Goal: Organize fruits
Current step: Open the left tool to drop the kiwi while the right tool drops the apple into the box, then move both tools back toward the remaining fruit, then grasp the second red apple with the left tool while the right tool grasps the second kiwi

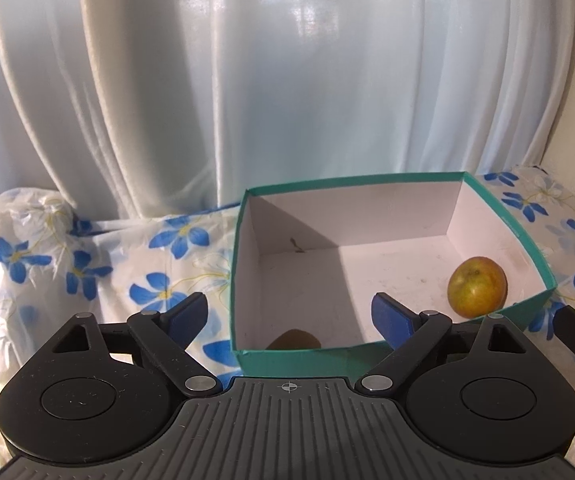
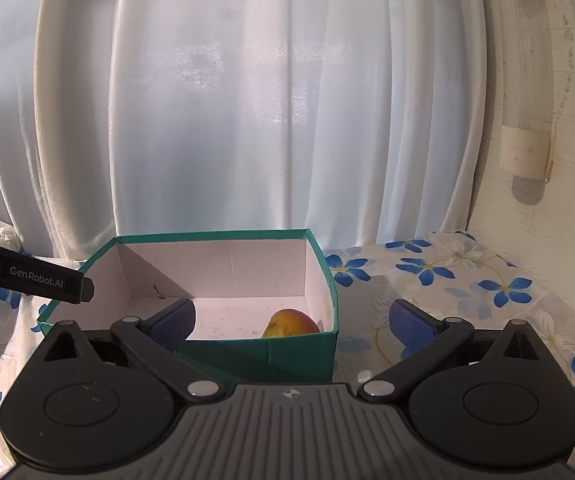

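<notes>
While both my left gripper (image 1: 289, 314) and right gripper (image 2: 292, 318) hang spread apart and hold nothing, I see the apple (image 1: 477, 286) by the box's (image 1: 503, 208) right wall and a brown fruit (image 1: 295, 339) against its near wall.

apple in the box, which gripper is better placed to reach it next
Probably the right. The apple lies in the teal box's right near corner, between the open right gripper fingers. For the open left gripper, it sits off to the right.
</notes>
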Motion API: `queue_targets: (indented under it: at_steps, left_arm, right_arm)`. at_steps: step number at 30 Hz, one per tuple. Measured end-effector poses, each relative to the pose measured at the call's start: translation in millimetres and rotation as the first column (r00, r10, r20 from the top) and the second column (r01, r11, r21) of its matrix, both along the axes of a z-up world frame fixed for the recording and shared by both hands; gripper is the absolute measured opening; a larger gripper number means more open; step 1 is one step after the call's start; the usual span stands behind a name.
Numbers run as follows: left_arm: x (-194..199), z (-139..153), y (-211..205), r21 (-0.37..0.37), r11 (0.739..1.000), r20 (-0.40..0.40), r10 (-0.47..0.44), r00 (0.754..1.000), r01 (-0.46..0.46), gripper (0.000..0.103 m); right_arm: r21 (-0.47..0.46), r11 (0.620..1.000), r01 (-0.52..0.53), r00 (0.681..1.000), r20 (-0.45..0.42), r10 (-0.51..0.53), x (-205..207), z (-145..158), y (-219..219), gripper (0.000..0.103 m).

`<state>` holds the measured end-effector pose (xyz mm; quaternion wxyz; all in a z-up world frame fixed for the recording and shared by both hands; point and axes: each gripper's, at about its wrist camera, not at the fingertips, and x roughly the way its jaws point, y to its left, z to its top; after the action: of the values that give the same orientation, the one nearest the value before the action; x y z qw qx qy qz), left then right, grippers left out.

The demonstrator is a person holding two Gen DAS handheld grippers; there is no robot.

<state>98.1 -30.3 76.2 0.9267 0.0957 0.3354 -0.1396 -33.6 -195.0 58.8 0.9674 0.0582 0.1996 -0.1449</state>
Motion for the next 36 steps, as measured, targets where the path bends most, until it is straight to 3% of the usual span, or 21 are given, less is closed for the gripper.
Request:
queue_targets:
  at_steps: [14,30,36]
  left_arm:
    - [-67.2,-28.2,10.2,0.0,0.998,-0.032,-0.058,0.998,0.058,0.092]
    - [-113.8,-59.1,6.3,-0.044,0.992,-0.058,-0.122,0.991,0.12,0.092]
    - [-119.4,-74.9,-6.8,0.003,0.988,-0.098,-0.152,0.984,0.153,0.092]
  right_arm:
    - [0.0,1.0,-0.021,0.998,-0.058,0.021,-33.2,-21.1,7.4,0.103]
    - [0.02,0.997,-0.074,0.985,-0.152,0.076,-46.4,-52.3,-1.0,0.1]
    - [0.03,0.995,-0.1,0.979,-0.175,0.104,-46.0,-63.4,-2.3,0.097]
